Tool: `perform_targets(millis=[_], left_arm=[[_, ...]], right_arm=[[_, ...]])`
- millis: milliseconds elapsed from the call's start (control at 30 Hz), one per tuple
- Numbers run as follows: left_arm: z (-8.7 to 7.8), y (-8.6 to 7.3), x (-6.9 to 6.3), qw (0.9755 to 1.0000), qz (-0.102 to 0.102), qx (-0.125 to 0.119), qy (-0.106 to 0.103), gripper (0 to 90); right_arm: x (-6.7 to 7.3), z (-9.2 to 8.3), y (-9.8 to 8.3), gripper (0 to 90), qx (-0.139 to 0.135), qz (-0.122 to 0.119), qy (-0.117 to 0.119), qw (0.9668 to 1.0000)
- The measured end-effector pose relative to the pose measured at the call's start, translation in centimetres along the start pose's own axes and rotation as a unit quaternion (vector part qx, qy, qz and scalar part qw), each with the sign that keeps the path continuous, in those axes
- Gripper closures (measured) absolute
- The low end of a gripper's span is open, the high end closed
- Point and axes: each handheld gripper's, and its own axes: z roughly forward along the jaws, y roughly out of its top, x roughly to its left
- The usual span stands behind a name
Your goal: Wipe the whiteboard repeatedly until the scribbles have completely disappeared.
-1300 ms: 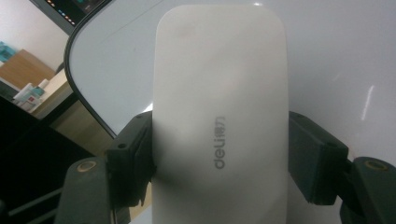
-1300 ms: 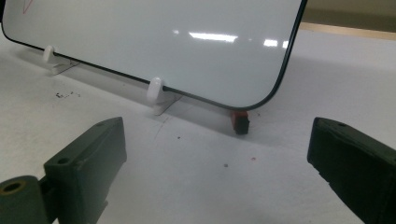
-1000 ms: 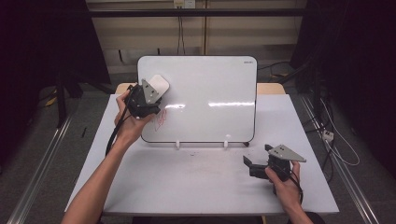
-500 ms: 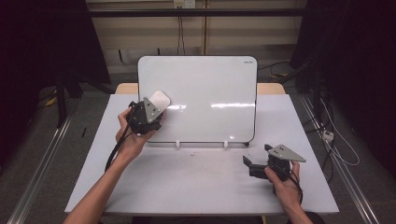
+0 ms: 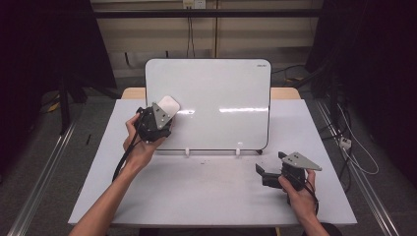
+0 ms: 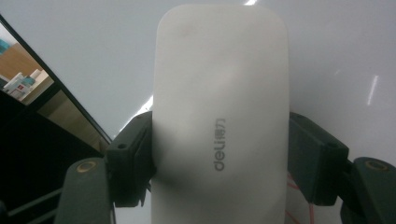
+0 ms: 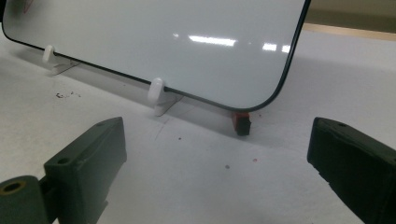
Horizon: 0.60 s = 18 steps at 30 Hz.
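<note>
your left gripper (image 5: 158,119) clamps the white eraser (image 6: 219,116), held against the whiteboard (image 5: 221,98) near its left edge; the eraser's lower end is cut off in the left gripper view. your right gripper (image 7: 217,158) rests wide open, holding nothing, on the table (image 5: 196,196) before the board's lower right corner.

Item: white oblong plastic eraser (image 6: 219,121). Marking: grey brand wordmark "deli", followed by two small Chinese characters too blurred to read, printed lengthwise on the broad face, reading bottom to top in the left gripper view.

Item: white rounded-corner whiteboard with black edge (image 5: 216,88). Marking: small dark logo at the top right corner in the high view, too small to read.

No other legible text, numbers or signs.
</note>
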Motion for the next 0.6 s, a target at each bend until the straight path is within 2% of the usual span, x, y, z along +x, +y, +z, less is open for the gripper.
perform_targets(millis=[133,200,233,400,433,600], left_arm=[[0.3,1.0,0.2,1.0,-0.001,-0.009,-0.001,31.1],[0.6,1.7,0.5,1.0,0.004,-0.004,-0.005,31.1],[0.7,2.0,0.5,0.9999,-0.002,-0.008,-0.007,31.1],[1.2,3.4,0.9,0.9999,0.003,-0.013,-0.001,31.1],[1.2,3.7,1.1,0.9999,0.004,-0.008,-0.006,31.1],[1.3,4.0,1.1,1.0,0.006,-0.005,-0.002,31.1]], right_arm=[[0.0,0.1,0.0,4.5,0.0,0.0,0.001,1.0],[0.0,0.0,0.0,4.5,0.0,0.002,0.001,1.0],[0.0,0.0,0.0,4.5,0.0,0.002,0.001,1.0],[-0.1,-0.1,0.0,4.5,-0.002,0.001,0.003,1.0],[-0.1,-0.1,0.0,4.5,-0.001,0.002,0.003,1.0],[-0.1,-0.1,0.0,4.5,-0.001,0.003,0.003,1.0]])
